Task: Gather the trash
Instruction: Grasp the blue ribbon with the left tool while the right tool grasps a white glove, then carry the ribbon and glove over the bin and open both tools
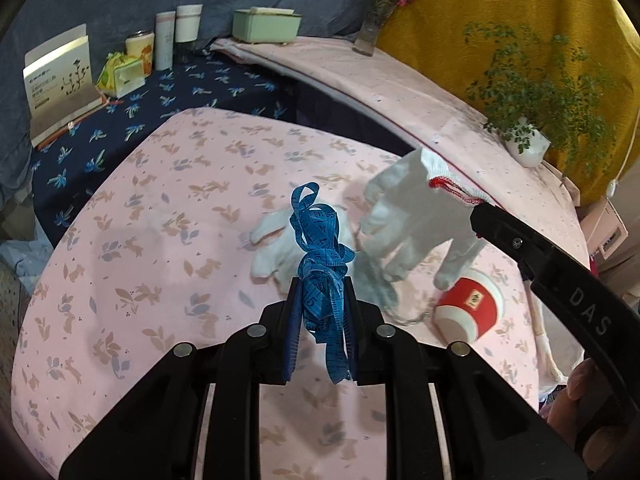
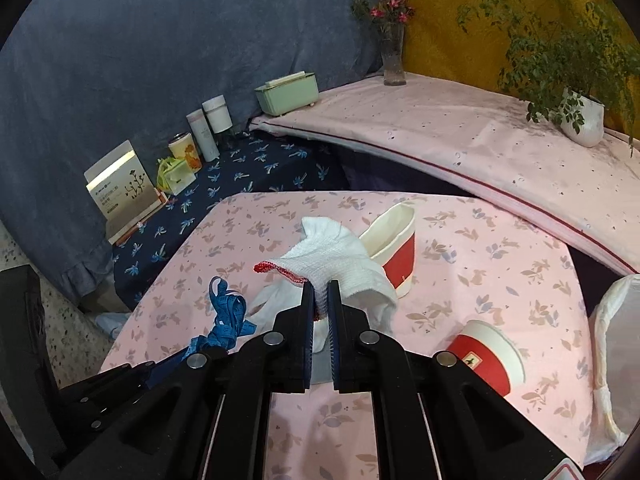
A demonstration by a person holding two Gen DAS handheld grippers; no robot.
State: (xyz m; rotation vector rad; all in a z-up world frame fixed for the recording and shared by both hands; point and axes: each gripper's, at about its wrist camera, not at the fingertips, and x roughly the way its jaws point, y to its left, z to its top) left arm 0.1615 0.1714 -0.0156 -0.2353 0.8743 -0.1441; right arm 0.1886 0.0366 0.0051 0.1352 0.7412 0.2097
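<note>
Left gripper point(image 1: 322, 284): closed on a crumpled blue measuring tape point(image 1: 320, 248), which is pinched between the two pads.
Tape, axis: the bundle is held roughly upright along the fingers; one loop rises above the fingertips and loose ends trail down between them toward the camera.
Tape, position: it is carried above the pink patterned tablecloth point(image 1: 160, 216), in front of a second white glove point(image 1: 280, 248) that lies flat on the cloth.
Right gripper point(image 2: 320, 286): clamped on a white knitted glove point(image 2: 340, 260) at its red-trimmed cuff point(image 2: 272, 268).
Glove, axis: in the left wrist view the cuff is seen uppermost at the fingertips, while the glove's fingers point(image 1: 384, 240) hang down and to the left toward the cloth.
Glove, position: it is lifted off the table, just above a red-and-white paper cup point(image 1: 468, 308) lying on its side.
Cups: in the right wrist view a further stack of red-and-white cups point(image 2: 394, 240) is seen tipped on its side beyond the held glove, mouth pointing away up-left; the single cup point(image 2: 486, 356) lies near the right fingers.
Bag: a white plastic bag point(image 2: 616, 352) is seen at the table's right edge.
</note>
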